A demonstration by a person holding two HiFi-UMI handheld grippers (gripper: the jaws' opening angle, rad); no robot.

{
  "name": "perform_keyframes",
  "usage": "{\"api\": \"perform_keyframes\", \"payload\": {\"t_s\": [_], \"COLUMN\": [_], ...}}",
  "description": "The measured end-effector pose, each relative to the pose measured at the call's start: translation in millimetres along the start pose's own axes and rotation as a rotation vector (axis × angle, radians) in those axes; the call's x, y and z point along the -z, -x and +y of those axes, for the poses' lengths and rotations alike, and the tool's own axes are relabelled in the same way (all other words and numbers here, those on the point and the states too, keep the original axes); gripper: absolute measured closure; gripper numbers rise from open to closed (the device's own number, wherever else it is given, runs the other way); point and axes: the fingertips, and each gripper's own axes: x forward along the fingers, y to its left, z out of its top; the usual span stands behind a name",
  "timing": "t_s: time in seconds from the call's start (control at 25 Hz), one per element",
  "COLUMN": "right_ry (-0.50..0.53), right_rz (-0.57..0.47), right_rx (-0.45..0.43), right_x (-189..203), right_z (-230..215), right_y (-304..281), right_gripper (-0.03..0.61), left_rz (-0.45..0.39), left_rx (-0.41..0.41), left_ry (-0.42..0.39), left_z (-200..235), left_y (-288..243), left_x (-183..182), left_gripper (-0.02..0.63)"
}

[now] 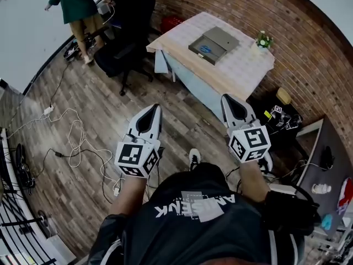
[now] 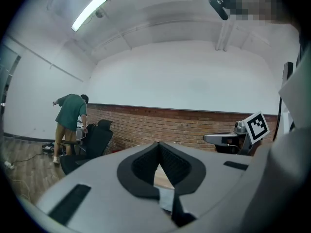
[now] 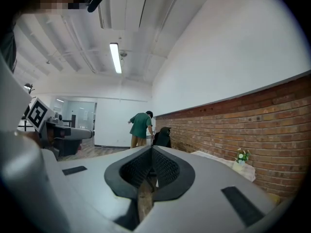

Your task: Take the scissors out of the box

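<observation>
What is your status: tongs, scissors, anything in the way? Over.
Left tongs and right tongs shut, empty, short of the cloth-covered table. Blue-handled scissors lying in the open grey box there. Black office chair off left, not in the path.

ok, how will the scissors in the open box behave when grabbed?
Likely stiff and light: the scissors look small, lying flat in the open box. Lying flat, they may slide before lifting. Their blue handles probably offer the thickest grip.

Grey box, blue-handled scissors, pale, faintly checked tablecloth. Red-brown brick wall behind, and a green shirt far off.
</observation>
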Motion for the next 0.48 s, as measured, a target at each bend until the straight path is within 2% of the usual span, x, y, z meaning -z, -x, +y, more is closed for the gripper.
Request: {"api": "perform_keyframes", "payload": {"t_s": [0.48], "right_ry": [-0.033], "right_rz": [0.014], "right_rx": [-0.023], "right_x": [5], "right_z": [-123], "right_y": [-79], "right_gripper": [0.538], "left_rz": [0.057], "left_rx": [-0.032], "left_ry": [0.000], "left_z": [3], "left_y": [-143], "left_x": [0], "left_gripper": [0.603]}}
